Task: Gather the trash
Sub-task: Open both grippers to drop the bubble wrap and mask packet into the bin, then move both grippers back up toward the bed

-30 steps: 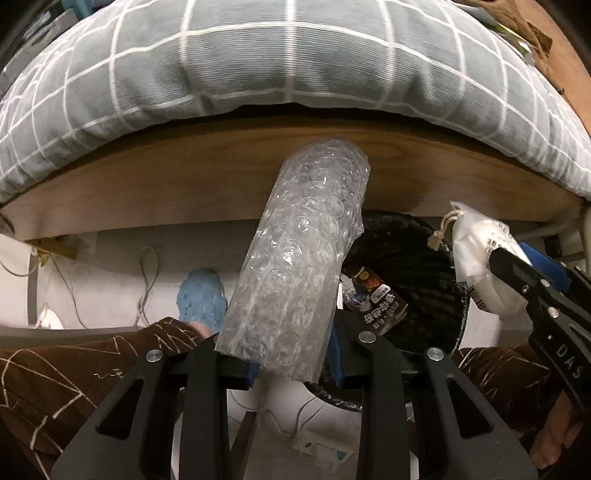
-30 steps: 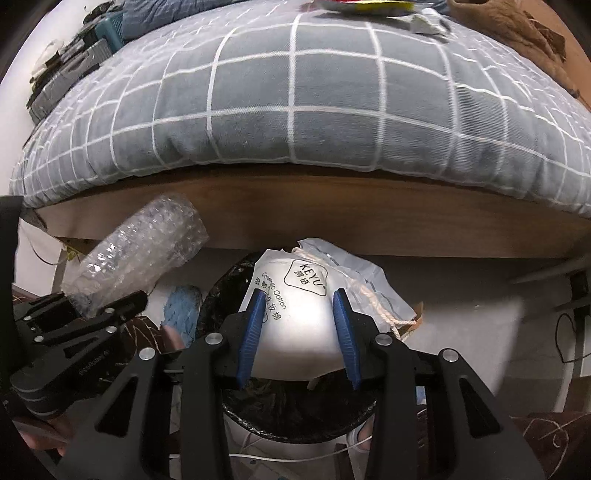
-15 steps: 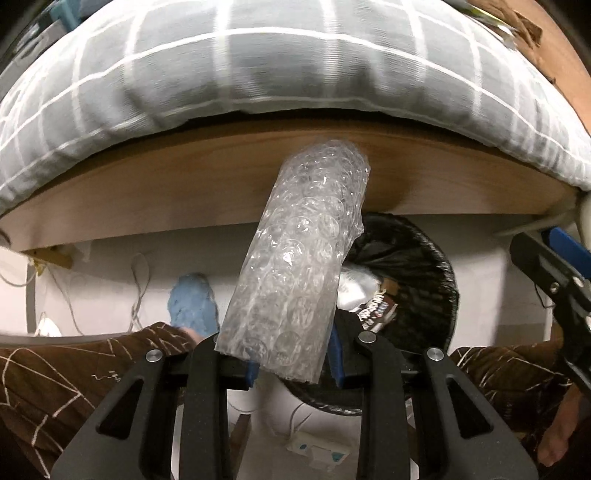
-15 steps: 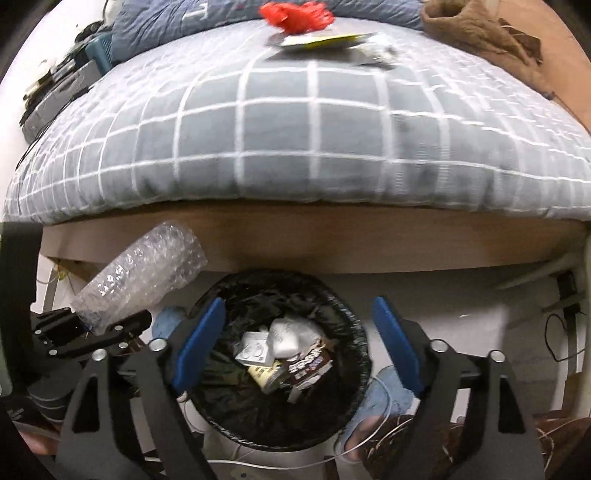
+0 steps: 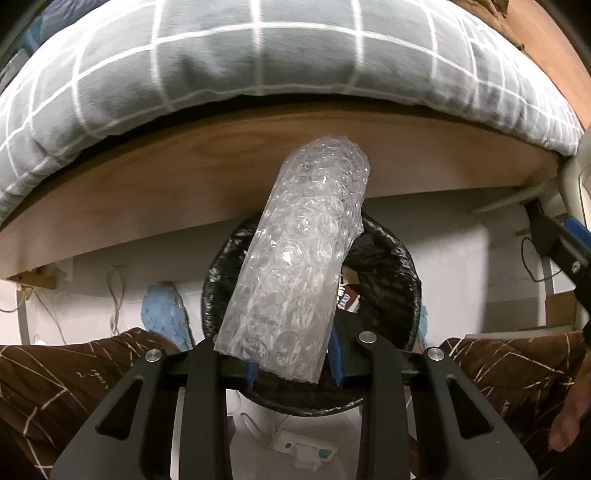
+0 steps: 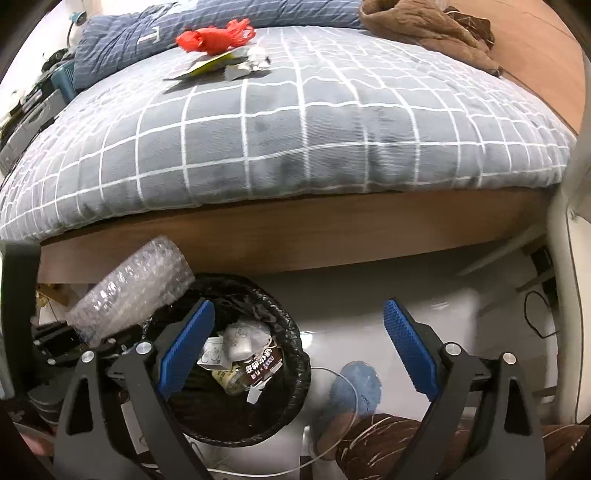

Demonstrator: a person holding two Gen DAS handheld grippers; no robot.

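My left gripper (image 5: 293,365) is shut on a roll of clear bubble wrap (image 5: 299,266), held over the black-lined trash bin (image 5: 399,266) on the floor by the bed. The bubble wrap also shows in the right wrist view (image 6: 129,291), at the bin's left rim. My right gripper (image 6: 295,350) is open and empty, to the right of and above the bin (image 6: 291,354). White packaging and a brown wrapper (image 6: 258,365) lie in the bin. A red plastic bag (image 6: 214,37) and flat wrappers (image 6: 221,62) lie on the bed.
A grey checked quilt (image 6: 295,129) covers the bed, over a wooden frame (image 6: 332,229). Blue slippers (image 6: 356,387) and cables lie on the white floor. My brown-trousered knees (image 5: 74,373) flank the bin. A brown garment (image 6: 424,26) lies at the bed's far right.
My right gripper opened and dropped the white packet into the bin, then rose and shifted right. My left gripper carried the bubble wrap right, over the bin.
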